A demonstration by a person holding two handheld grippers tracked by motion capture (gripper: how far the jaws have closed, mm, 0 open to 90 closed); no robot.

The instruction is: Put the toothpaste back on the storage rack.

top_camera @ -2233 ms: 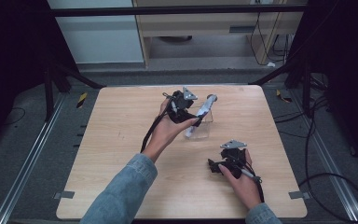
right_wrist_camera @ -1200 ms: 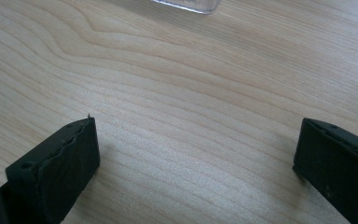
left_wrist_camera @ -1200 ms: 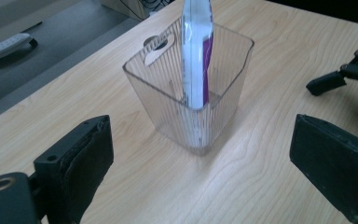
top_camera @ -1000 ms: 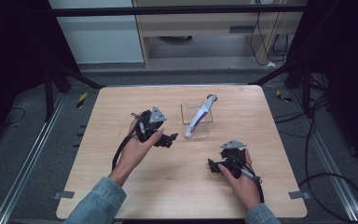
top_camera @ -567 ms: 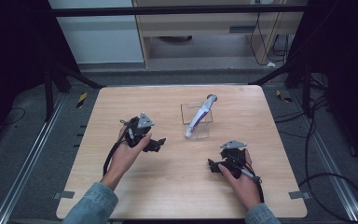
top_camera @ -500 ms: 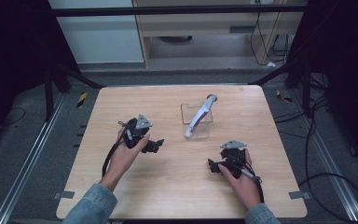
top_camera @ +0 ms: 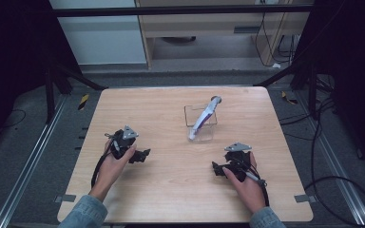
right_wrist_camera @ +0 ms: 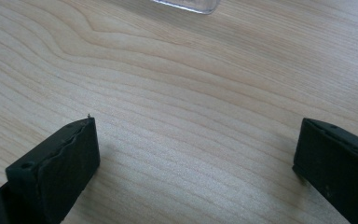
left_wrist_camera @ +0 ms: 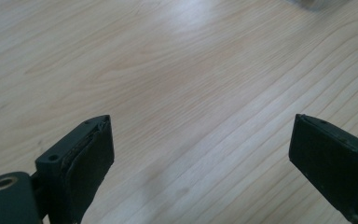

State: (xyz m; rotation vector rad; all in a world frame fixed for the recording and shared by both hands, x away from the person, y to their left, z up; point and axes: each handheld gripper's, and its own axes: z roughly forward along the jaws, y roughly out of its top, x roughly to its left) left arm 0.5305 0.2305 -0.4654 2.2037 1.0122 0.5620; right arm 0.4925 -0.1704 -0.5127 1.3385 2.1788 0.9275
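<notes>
both claws rest released on the bench (top_camera: 171, 190): left claw (top_camera: 142, 155) near left, right claw (top_camera: 216, 167) near right. the tube (top_camera: 204, 116) leans in the clear box (top_camera: 200, 124), far centre. placing looks finished; no further reach seems needed.

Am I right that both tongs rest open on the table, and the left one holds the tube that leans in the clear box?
Not quite: the left tongs hold nothing, as the high view shows. The tube leans in the clear box, apart from both. The right tongs are open too.
</notes>
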